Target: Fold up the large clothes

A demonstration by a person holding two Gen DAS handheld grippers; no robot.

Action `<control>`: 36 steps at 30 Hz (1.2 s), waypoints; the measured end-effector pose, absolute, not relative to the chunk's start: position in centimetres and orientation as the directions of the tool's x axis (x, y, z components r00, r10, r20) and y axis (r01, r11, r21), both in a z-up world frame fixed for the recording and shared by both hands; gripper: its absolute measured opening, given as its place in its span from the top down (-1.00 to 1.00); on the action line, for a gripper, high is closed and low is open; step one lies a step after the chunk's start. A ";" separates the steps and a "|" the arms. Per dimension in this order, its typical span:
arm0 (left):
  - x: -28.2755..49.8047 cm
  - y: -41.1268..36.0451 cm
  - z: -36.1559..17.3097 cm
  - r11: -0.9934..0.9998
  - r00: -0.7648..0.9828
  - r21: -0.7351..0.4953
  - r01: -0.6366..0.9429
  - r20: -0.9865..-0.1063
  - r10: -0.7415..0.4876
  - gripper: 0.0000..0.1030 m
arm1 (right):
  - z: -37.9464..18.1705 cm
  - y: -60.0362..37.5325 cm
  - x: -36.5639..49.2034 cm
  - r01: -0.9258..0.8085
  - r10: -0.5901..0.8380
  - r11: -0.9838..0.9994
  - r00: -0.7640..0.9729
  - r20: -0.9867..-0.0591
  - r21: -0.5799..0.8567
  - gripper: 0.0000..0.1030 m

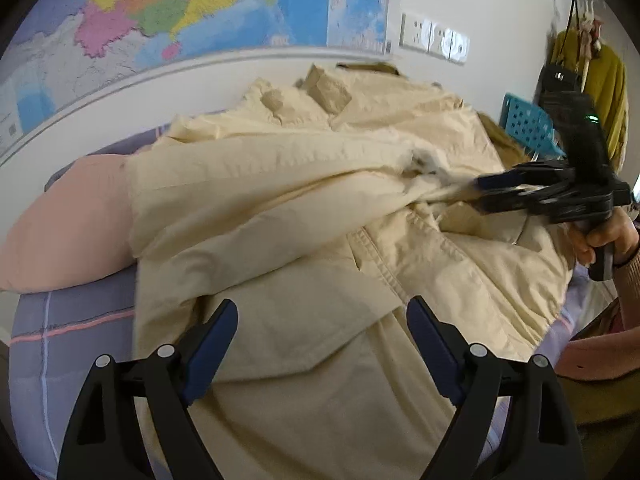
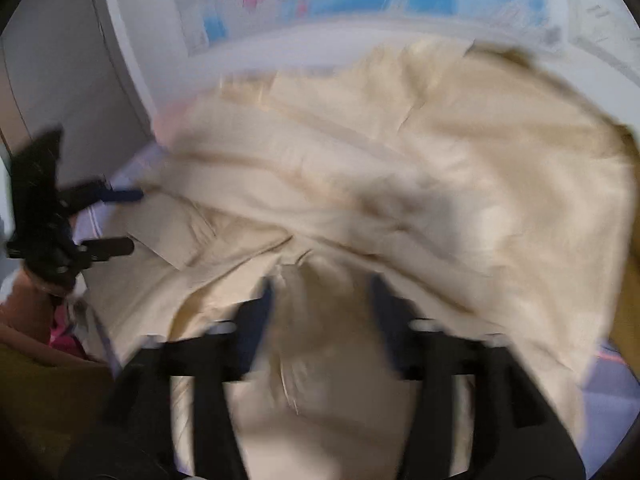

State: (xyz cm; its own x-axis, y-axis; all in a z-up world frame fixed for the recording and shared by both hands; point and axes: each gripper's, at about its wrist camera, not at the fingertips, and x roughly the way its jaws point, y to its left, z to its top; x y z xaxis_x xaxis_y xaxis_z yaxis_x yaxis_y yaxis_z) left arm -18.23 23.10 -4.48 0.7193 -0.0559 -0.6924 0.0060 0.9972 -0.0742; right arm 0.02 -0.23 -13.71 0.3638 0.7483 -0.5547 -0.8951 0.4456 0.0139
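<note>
Left wrist view is showing the cream coat point(image 1: 304, 208) lying spread on the bed point(image 1: 68, 344) — left gripper point(image 1: 322, 332) hovering with jaws apart, right gripper point(image 1: 490, 192) pinching its sleeve; carrying it flat across the body should avoid bunching.

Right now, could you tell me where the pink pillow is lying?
In the left wrist view, the pink pillow lies at the left on the checked bedsheet, against the wall, its right end tucked under the cream coat.
</note>
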 end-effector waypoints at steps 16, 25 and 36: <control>-27.4 26.5 -5.0 0.984 0.752 -0.177 0.036 -0.643 -0.143 -0.79 | -21.0 -16.3 -2.4 -0.772 0.660 0.634 0.512 -0.549 0.041 -0.83; -28.8 24.1 -8.4 0.992 0.688 -0.114 0.052 -0.716 -0.118 -0.80 | -21.8 -13.2 -2.5 -0.743 0.653 0.668 0.611 -0.447 -0.040 -0.23; -25.0 27.0 -9.0 0.966 0.709 -0.166 -0.199 -0.705 0.025 0.68 | -17.5 -13.4 -0.1 -0.752 0.765 0.614 0.494 -0.412 0.239 0.75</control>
State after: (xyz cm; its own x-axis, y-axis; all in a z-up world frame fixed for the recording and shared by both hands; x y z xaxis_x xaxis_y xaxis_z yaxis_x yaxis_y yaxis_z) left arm -24.95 26.95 -9.00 0.7089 0.0252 -0.7048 -0.1991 0.9659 -0.1657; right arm -0.07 -13.36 -17.48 0.4942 0.7653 -0.4124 -0.7521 0.6143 0.2388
